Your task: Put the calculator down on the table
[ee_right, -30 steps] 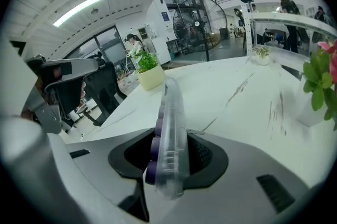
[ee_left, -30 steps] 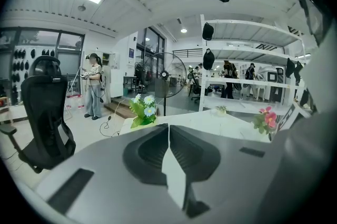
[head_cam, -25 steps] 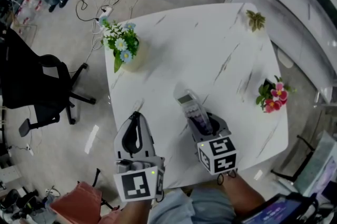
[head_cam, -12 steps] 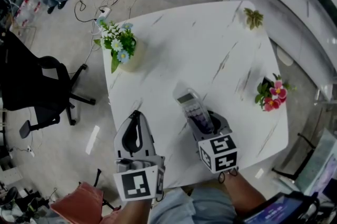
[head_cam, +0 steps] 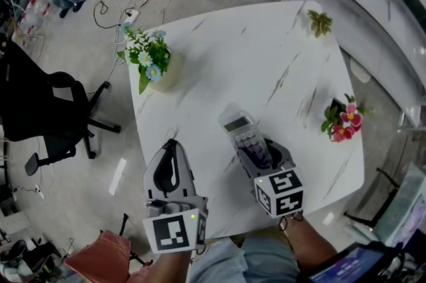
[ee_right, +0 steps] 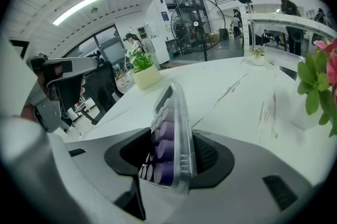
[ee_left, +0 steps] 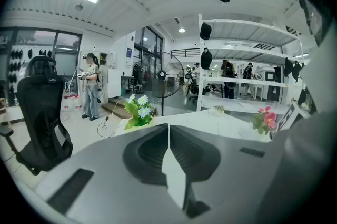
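Right gripper view: where's the calculator (ee_right: 171, 128)?

— It's on its long edge between the jaws of my right gripper (ee_right: 171, 158), purple keys facing left, leaning on the right-hand pad. The jaws are opening and the left pad is already clear of it, so I'm no longer pinching it.

— Anything different from a second ago?

— In the head view it has rolled flatter and shows more of its display. Its far end looks to be resting on the table (head_cam: 200, 75), near my edge. I judge the release is under way, but it has yet to drop clear of the jaws.

— The other hand?

— My left gripper (ee_left: 168, 130) is closed on nothing, beside the right one. The blue-flowered pot (head_cam: 152, 60) and the pink flowers (head_cam: 343, 122) stand well apart from the calculator.
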The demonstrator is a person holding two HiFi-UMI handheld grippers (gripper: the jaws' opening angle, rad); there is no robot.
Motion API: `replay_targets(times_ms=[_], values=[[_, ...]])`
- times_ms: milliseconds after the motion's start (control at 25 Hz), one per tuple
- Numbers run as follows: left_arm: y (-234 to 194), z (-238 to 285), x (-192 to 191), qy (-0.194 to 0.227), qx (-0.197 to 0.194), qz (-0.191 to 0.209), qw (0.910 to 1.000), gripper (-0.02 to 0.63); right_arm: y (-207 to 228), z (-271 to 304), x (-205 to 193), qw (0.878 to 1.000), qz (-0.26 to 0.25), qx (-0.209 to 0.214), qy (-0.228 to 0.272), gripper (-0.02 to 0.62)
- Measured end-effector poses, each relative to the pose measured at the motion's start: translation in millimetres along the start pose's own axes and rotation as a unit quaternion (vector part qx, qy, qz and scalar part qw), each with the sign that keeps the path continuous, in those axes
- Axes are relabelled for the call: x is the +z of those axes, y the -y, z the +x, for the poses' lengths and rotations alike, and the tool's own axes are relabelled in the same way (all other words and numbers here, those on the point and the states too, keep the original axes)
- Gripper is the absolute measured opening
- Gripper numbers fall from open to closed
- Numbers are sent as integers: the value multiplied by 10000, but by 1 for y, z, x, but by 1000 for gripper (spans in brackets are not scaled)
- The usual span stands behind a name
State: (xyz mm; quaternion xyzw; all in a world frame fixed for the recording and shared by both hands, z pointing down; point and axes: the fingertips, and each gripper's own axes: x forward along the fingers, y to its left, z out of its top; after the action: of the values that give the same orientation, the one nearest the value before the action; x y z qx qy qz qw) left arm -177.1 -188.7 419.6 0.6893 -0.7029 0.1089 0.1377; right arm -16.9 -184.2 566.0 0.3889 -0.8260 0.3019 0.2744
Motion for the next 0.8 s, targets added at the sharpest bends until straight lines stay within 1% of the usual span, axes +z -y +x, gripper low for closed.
replay_targets(times_ms=[200,360,600,720,800], values=[[3,3,-5,-94,-6,27,10000,14,5,-1,-3,10000,71,24,-4,245],[12,7,-7,-156,-103,-18,9998,14,11,-1,-5,9998,164,76,-27,259],[17,8,-5,-122,-107,71,9998,14,15,-2,-8,9996,262,110,-39,273],[19,9,-6,-156,-138,22,9998,12,18,-3,-9,9995,285,83,-46,287],[20,10,-4,-102,-142,63,9998,14,21,-3,-9,9996,285,55,-42,296]])
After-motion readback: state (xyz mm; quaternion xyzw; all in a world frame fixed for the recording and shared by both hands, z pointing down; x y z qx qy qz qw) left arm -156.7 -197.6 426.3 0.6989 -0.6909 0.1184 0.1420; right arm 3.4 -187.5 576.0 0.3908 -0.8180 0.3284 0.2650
